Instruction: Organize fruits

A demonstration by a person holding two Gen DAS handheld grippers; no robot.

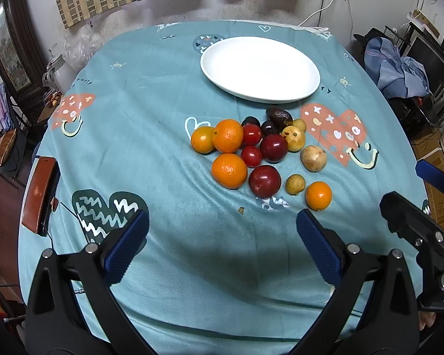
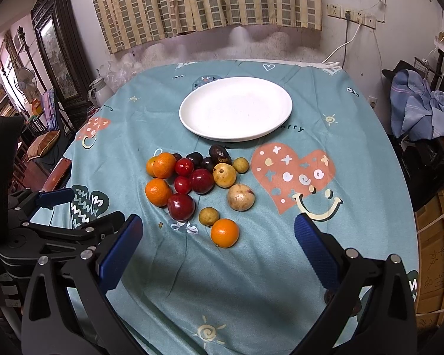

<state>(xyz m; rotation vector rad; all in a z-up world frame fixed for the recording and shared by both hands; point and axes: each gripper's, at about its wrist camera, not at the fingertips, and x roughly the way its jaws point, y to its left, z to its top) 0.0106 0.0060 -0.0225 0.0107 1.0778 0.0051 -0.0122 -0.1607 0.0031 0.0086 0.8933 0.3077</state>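
- One round white ceramic plate (image 1: 260,68) stands on the teal printed tablecloth (image 1: 151,136), at 12 o'clock from the pile of fruits, and holds nothing.
- Four orange round citrus fruits are there: three on the 9 o'clock side of the pile, for example the biggest one (image 1: 229,170), and one alone (image 2: 225,232) at 5 o'clock, nearest to the grippers.
- Two large dark red plums (image 1: 265,181) lie in the middle, and two small bright red round fruits (image 1: 251,156) lie touching them.
- I count two or three small dark purple fruits (image 1: 269,127) and one wrinkled dark brown fruit (image 1: 278,116) at 12 o'clock of the pile, near the plate rim.
- Four yellow-brown fruits lie on the 3 o'clock side, among them a pale round one (image 1: 313,158).
- The left gripper (image 1: 222,233) hovers over the cloth at 6 o'clock from the pile, fingers wide apart, holding nothing.
- The right gripper (image 2: 219,236) is also spread apart and holds nothing, with the lone orange fruit just ahead of its fingers.
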